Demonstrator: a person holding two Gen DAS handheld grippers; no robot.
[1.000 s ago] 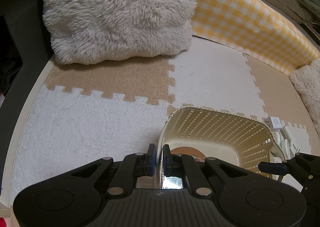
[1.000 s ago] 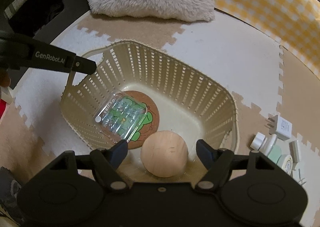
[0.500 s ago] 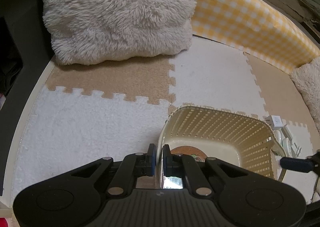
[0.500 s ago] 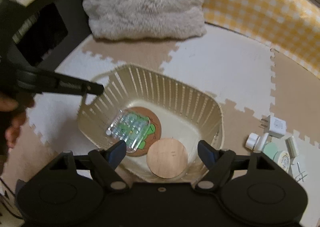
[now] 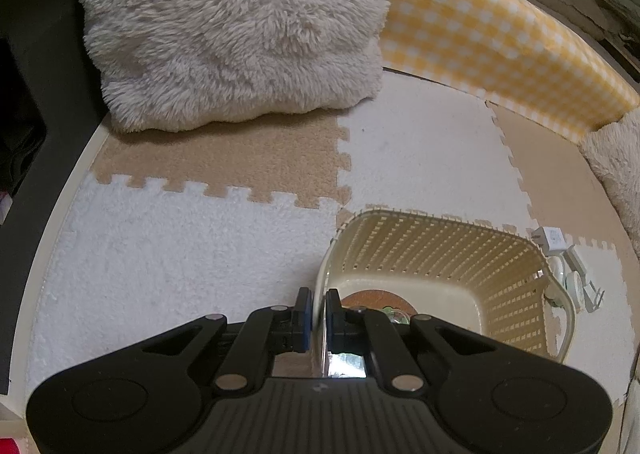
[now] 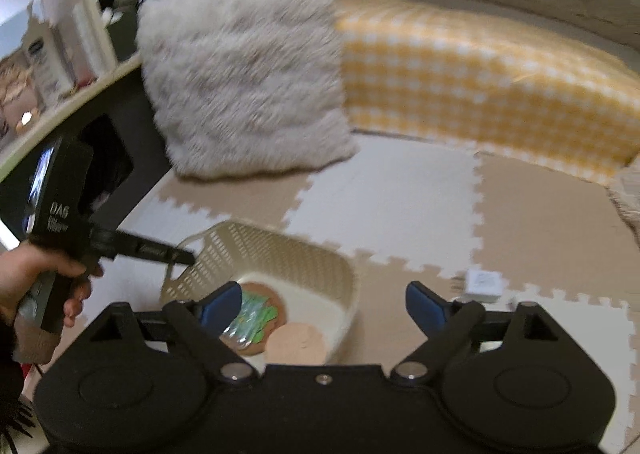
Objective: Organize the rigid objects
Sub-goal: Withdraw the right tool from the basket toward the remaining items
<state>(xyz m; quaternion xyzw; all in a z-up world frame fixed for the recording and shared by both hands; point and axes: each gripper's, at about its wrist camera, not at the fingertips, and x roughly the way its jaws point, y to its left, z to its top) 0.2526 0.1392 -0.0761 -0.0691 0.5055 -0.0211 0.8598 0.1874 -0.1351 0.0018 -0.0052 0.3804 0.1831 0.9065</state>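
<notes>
A cream slotted basket stands on the foam mat; it also shows in the right wrist view. My left gripper is shut on the basket's left rim, seen from the side in the right wrist view. In the basket lie a brown round coaster with a green picture, a clear blister pack and a plain wooden disc. My right gripper is open and empty, raised above the basket's near right side. Small white plugs and adapters lie right of the basket, one white cube among them.
A fluffy white cushion leans at the back left. A yellow checked bolster runs along the back right. A dark cabinet and a shelf with bottles stand at the left. The floor is tan and white puzzle mat.
My right gripper has lifted up and back from the basket, leaving the wooden disc inside it. My left gripper has kept its hold on the basket rim.
</notes>
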